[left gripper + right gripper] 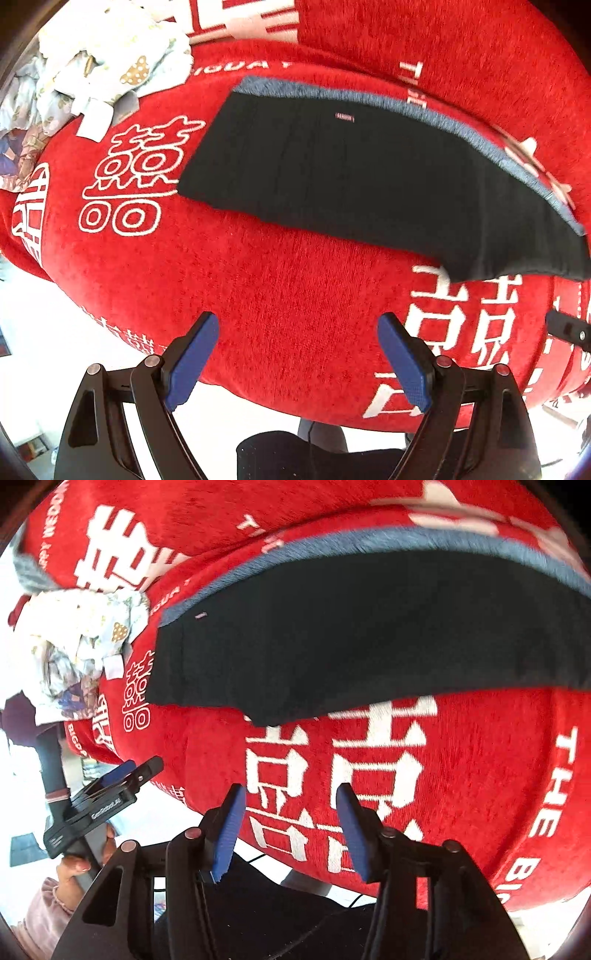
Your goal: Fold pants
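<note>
With both grippers, left gripper point(297, 360) and right gripper point(290, 830), released and empty above the red blanket point(280, 291), best to lift straight away from the folded black pants point(354, 177) without brushing its near edge.

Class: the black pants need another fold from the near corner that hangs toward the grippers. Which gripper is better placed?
Probably the right gripper: the pants' near corner lies just ahead of its open jaws. The left gripper, also open, has it off to its right.
</note>
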